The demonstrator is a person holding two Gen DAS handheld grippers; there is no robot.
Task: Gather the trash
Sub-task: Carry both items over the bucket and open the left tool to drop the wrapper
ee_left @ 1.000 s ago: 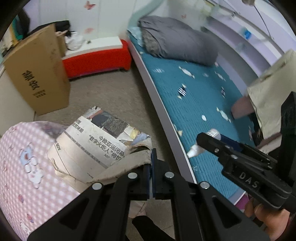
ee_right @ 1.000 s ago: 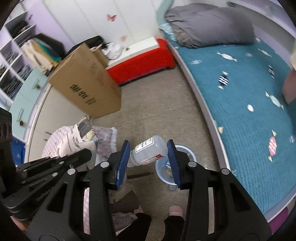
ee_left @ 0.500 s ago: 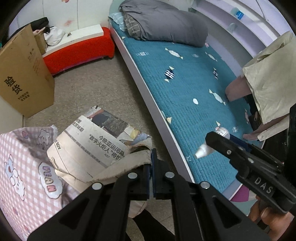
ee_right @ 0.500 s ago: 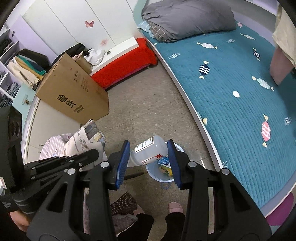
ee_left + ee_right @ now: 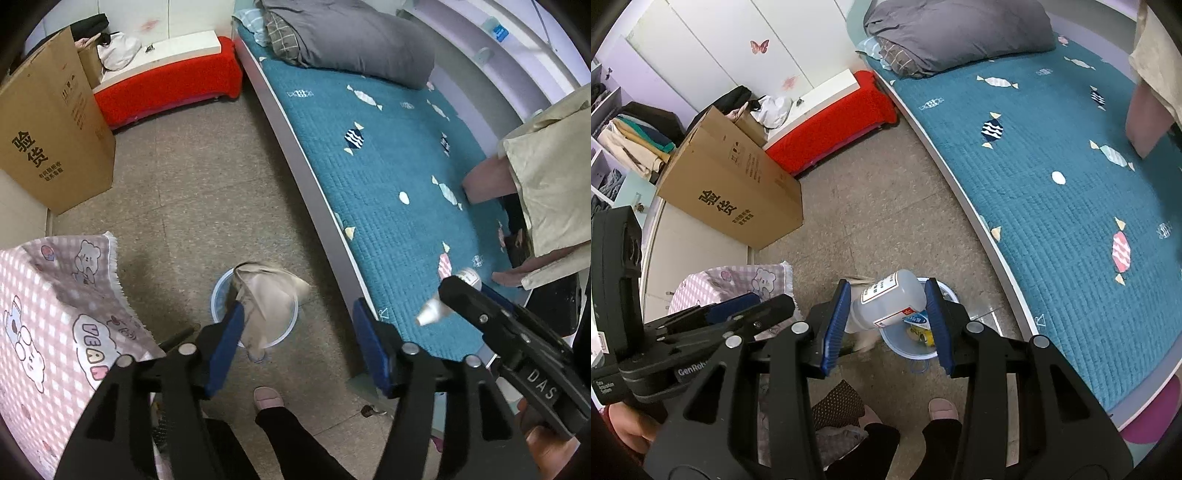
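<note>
My left gripper (image 5: 298, 306) points down at a small light-blue bin (image 5: 218, 295) on the floor. Its jaws are opening and the pads touch nothing. A crumpled sheet of newspaper (image 5: 266, 299), blurred, hangs loose between the fingertips right over the bin. My right gripper (image 5: 888, 291) is shut on a clear plastic bottle (image 5: 890, 302) with a white and red label, held above the same bin (image 5: 908, 354). Yellow and blue wrappers (image 5: 918, 328) lie inside it. In the left wrist view the right gripper (image 5: 480, 306) shows at the right with the bottle's nozzle (image 5: 428, 314) sticking out.
A bed with a teal quilt (image 5: 388, 166) runs along the right. A cardboard box (image 5: 48, 140) and a red bench (image 5: 166, 88) stand at the back left. A pink checked cloth (image 5: 48, 314) covers something at the left. The person's slippered foot (image 5: 267, 397) is beside the bin.
The left jaws, shut on the newspaper before, have sprung apart and the paper is dropping toward the bin. Both grippers came lower over the bin. The right one still holds the bottle.
</note>
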